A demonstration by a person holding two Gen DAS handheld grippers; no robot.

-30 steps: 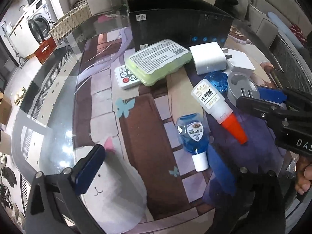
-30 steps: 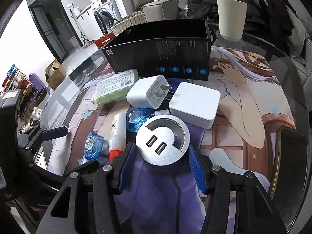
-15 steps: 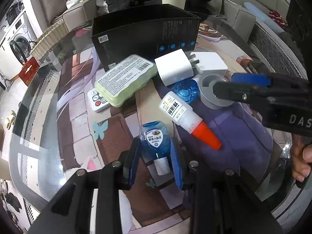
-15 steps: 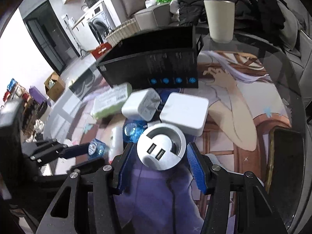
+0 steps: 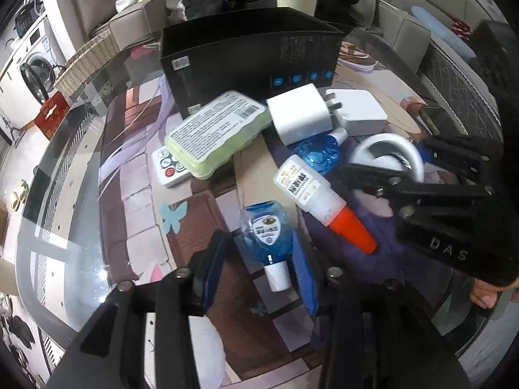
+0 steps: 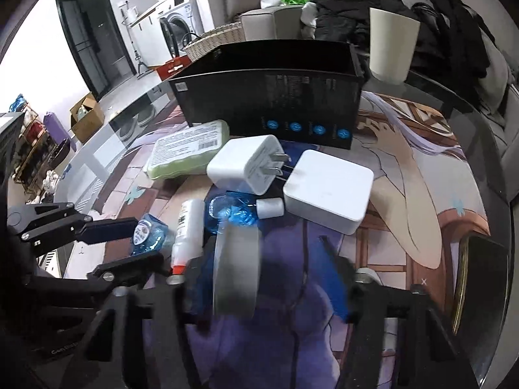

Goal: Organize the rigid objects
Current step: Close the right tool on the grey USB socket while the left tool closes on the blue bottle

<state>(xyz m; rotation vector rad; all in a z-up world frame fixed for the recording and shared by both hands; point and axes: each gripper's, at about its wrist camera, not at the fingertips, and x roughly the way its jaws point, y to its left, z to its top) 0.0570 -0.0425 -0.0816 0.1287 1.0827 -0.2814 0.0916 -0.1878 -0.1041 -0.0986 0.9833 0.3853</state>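
My left gripper point(image 5: 259, 265) has its blue pads around a small blue bottle point(image 5: 267, 231) with a white cap lying on the mat; a gap shows on each side. The bottle also shows in the right wrist view point(image 6: 149, 231). My right gripper point(image 6: 269, 278) holds a silver round USB hub point(image 6: 236, 269), which is tipped on edge and blurred between the fingers; the hub also shows in the left wrist view point(image 5: 389, 152). A white glue bottle with an orange tip point(image 5: 321, 197) lies between the two grippers. A black open box point(image 6: 269, 97) stands behind.
A green case point(image 5: 217, 133), a small remote point(image 5: 168, 167), a white plug charger point(image 6: 249, 165), a white square box point(image 6: 327, 191) and a second blue bottle point(image 6: 236, 209) lie clustered in front of the black box. A cream cup point(image 6: 392, 45) stands behind. The glass table edge curves at left.
The silver hub has tipped from flat to on edge between my right fingers and lifted. My left gripper has stayed around the blue bottle, slightly closer in.
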